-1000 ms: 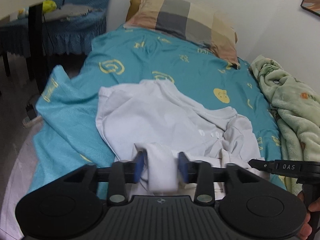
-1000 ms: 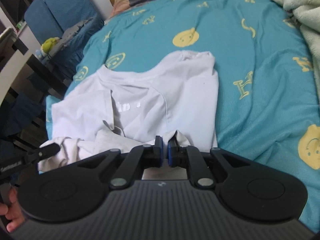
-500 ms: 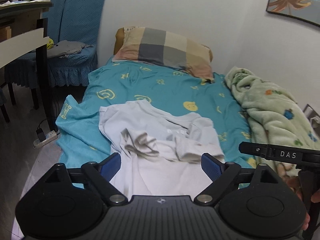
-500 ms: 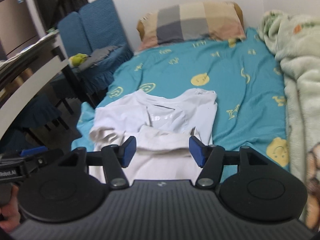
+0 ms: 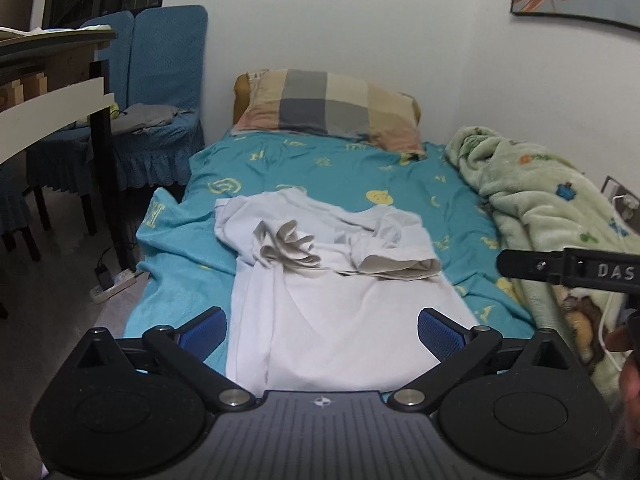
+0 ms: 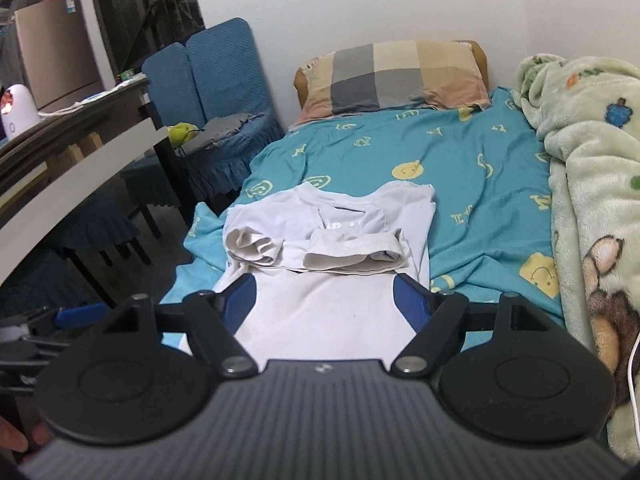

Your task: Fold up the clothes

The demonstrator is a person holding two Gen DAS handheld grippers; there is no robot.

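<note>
We see one bed with a teal patterned sheet (image 5: pixel 320 168), one checked pillow (image 5: pixel 328 108) at its head edge and one pale green fleece blanket (image 5: pixel 540 208) heaped along its right edge. One white cotton T-shirt (image 5: pixel 340 312) lies by the foot edge, nearer the left side, both sleeves folded inward; bare sheet stretches beyond it. Two hand-held grippers, left (image 5: pixel 320 334) and right (image 6: pixel 324 298), have just been opening; both stand spread, nothing between them.
</note>
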